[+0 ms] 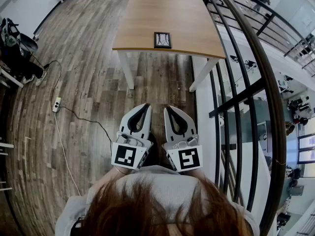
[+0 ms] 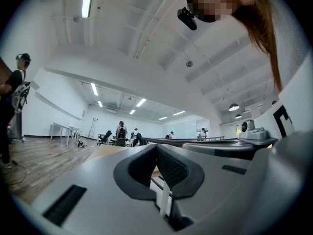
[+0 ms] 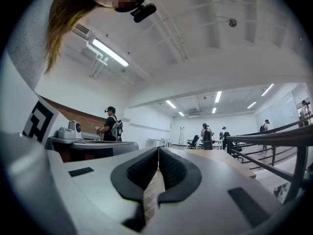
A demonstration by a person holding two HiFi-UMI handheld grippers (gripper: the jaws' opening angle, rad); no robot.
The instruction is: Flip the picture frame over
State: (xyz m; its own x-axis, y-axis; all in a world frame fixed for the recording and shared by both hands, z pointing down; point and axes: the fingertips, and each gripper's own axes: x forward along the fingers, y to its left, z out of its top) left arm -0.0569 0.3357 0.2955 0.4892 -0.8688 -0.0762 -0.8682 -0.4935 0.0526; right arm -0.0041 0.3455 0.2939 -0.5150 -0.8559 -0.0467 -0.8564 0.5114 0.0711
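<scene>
A small dark picture frame [image 1: 162, 40] lies flat near the front edge of a wooden table [image 1: 142, 28], well ahead of me. I hold both grippers close to my chest, side by side and level, far short of the table. My left gripper [image 1: 147, 105] has its jaws together with nothing between them, and in the left gripper view the tips [image 2: 157, 146] meet. My right gripper [image 1: 166, 108] is shut and empty as well, its pads touching at the tips [image 3: 158, 149]. The frame does not show in either gripper view.
A black metal railing [image 1: 236, 97] curves down my right side. A white power strip [image 1: 56, 103] and its cable lie on the wood floor at left. Several people stand far off across the room [image 3: 208, 133]. One person with a backpack [image 3: 111, 126] stands nearer.
</scene>
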